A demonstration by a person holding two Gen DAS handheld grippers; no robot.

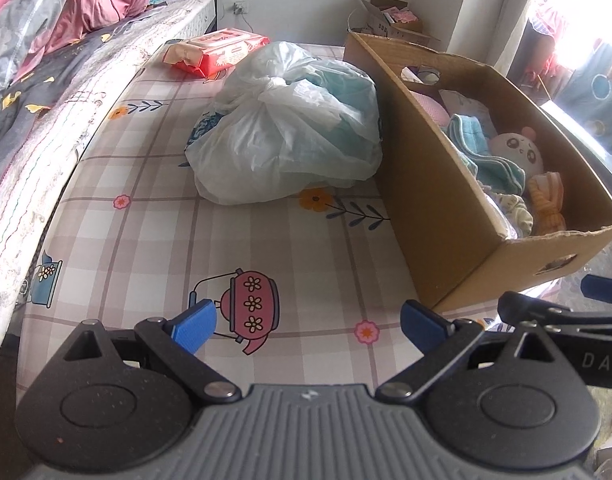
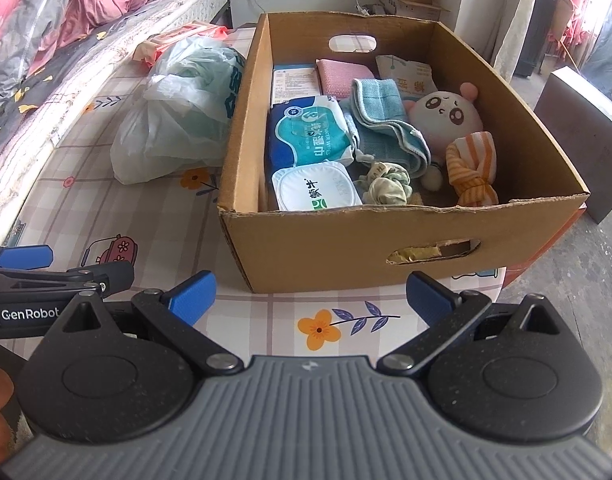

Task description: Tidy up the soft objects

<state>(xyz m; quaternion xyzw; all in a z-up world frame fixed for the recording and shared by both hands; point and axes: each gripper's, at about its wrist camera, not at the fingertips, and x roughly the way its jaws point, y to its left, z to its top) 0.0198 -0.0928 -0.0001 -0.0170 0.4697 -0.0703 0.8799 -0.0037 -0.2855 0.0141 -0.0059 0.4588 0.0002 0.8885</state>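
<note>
Across the lower edge of each wrist view, the left gripper (image 1: pixel 308 326) and right gripper (image 2: pixel 312 300) hover above the checked, flower-printed sheet (image 2: pixel 265 320), jaws spread wide and holding nothing. Centre frame in the right wrist view stands an open cardboard box (image 2: pixel 346 248). It contains a white plush toy (image 2: pixel 446 118) at right, a folded teal towel (image 2: pixel 386 120) beside it, an orange striped cloth (image 2: pixel 472 168) at lower right, a pale scrunchie (image 2: pixel 386 188), and two wet-wipe packs (image 2: pixel 310 136) at left. Left of the box and touching its wall sits a knotted white plastic bag (image 1: pixel 285 128). A red packet (image 1: pixel 217 50) lies beyond the bag, toward the upper left.
</note>
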